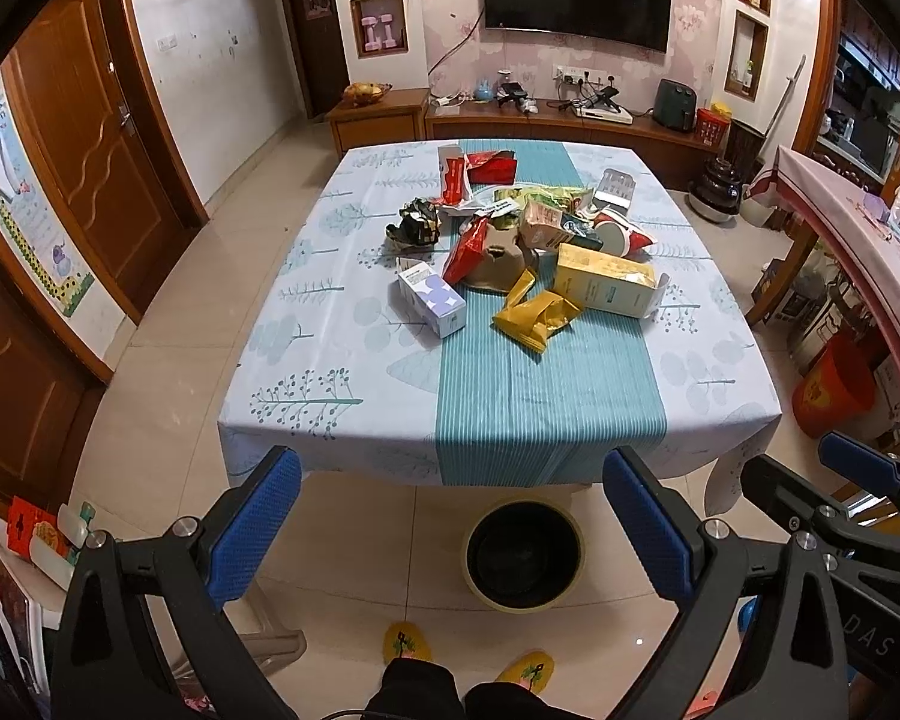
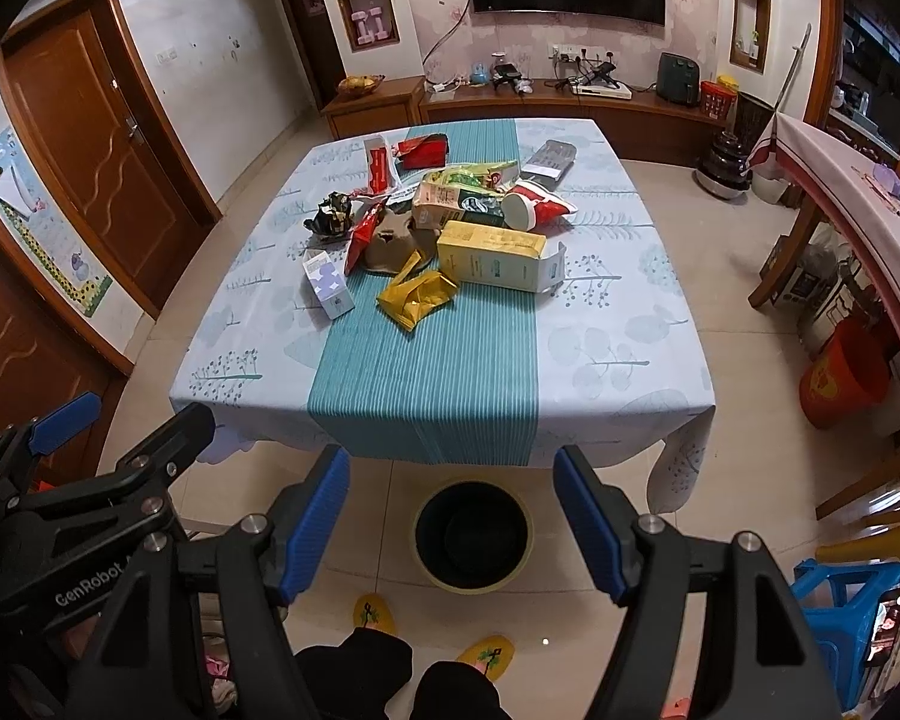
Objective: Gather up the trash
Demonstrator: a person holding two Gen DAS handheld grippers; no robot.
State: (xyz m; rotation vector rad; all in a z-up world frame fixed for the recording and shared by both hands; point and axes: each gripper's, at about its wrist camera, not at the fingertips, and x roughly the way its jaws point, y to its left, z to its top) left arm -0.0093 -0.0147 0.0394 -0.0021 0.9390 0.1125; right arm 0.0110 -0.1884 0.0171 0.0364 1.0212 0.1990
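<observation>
While we hold both tools back from the table, nothing is taken yet: the left gripper has its jaws spread wide with nothing between them, and the right gripper is the same, wide and empty. The trash lies in one heap on the middle and far part of the tablecloth, well apart from both grippers, and the bin stands on the floor just before the near table edge, below us.

We judge that all the pieces are light. The yellow wrapper at the near side of the heap is thin, crumpled foil, soft and probably slippery, so we would pinch it at a raised fold and not at the flat part. The white and purple box and the long yellow carton look like empty cardboard, stiff enough, and we would close across their narrow sides; too much force may crush them, which does no harm here. The red paper cup lies on its side and may roll; its rim seems the best place.
</observation>
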